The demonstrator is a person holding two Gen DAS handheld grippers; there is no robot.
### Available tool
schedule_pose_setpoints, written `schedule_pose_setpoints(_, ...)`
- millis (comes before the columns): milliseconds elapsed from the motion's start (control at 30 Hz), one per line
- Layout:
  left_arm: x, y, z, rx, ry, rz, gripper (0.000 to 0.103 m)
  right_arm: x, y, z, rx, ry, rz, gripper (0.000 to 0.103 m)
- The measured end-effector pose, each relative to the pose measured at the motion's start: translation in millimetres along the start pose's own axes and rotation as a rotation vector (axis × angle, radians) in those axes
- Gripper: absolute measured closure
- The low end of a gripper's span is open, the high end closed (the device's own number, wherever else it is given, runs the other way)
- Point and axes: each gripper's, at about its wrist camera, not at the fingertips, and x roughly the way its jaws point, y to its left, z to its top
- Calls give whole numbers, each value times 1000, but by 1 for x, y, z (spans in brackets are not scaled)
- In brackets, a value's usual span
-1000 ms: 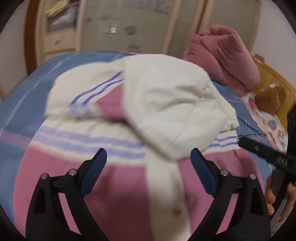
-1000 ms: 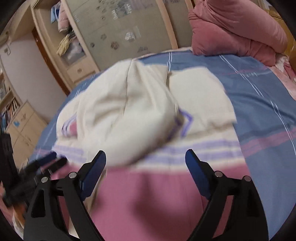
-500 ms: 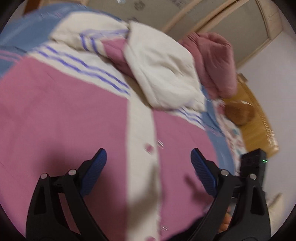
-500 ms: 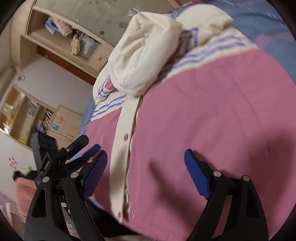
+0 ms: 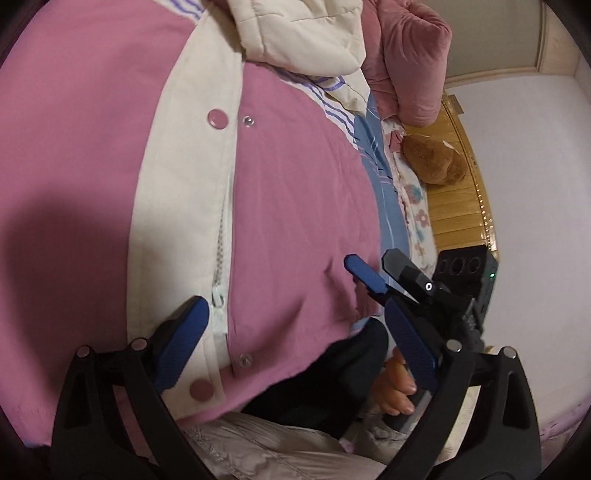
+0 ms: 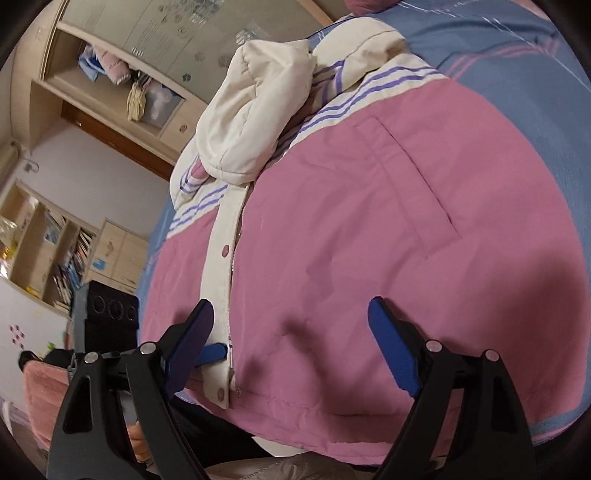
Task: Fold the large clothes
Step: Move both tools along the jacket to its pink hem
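Note:
A pink jacket [image 5: 295,184] with a cream front placket [image 5: 192,155], snap buttons and a cream hood [image 5: 295,33] lies flat on the bed. My left gripper [image 5: 295,343] is open and hovers low over the bottom hem, its fingers either side of the zipper end. In the right wrist view the same jacket [image 6: 369,203] fills the frame, with the hood [image 6: 258,110] folded down onto the chest. My right gripper [image 6: 291,347] is open just above the hem, right of the placket. Nothing is pinched by either one. Each gripper shows at the edge of the other's view.
The jacket rests on a blue striped bedsheet [image 6: 498,48]. A pink quilt [image 5: 406,55], a brown plush toy [image 5: 432,162] and a wooden headboard [image 5: 461,206] are at the bed's far right. A wardrobe [image 6: 147,55] and bookshelf [image 6: 55,258] stand beyond. A person's hand [image 5: 399,387] holds the right gripper.
Both grippers have come down and back from the hood end to the jacket's bottom hem, rolling as they went. The jacket has not moved and both stay open.

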Motion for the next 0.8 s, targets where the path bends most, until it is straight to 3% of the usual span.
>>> schedule_pose_setpoints(200,-5,1,-7,-13,4,18,6,-11,6,-4,-33,12,-9,17)
schedule_pose_setpoints(333,-24,3,-7,-4,-34,33,6,-9,16,-15,-59,114,139,17)
schedule_pose_setpoints(400,-42,9,-6,-22,-85,38,6,0,26,-25,-95,172,170,17)
schedule_pose_setpoints(533,-77,21,-2,-51,-186,73,6,37,43,-49,-90,306,310,17)
schedule_pose_setpoints(600,-91,28,-3,-68,-225,101,6,63,53,-60,-104,358,291,15)
schedule_pose_setpoints(700,-103,41,-5,-103,-251,123,6,81,60,-64,-140,356,197,13)
schedule_pose_setpoints(800,-111,54,-8,-134,-259,123,6,76,61,-59,-122,359,231,14)
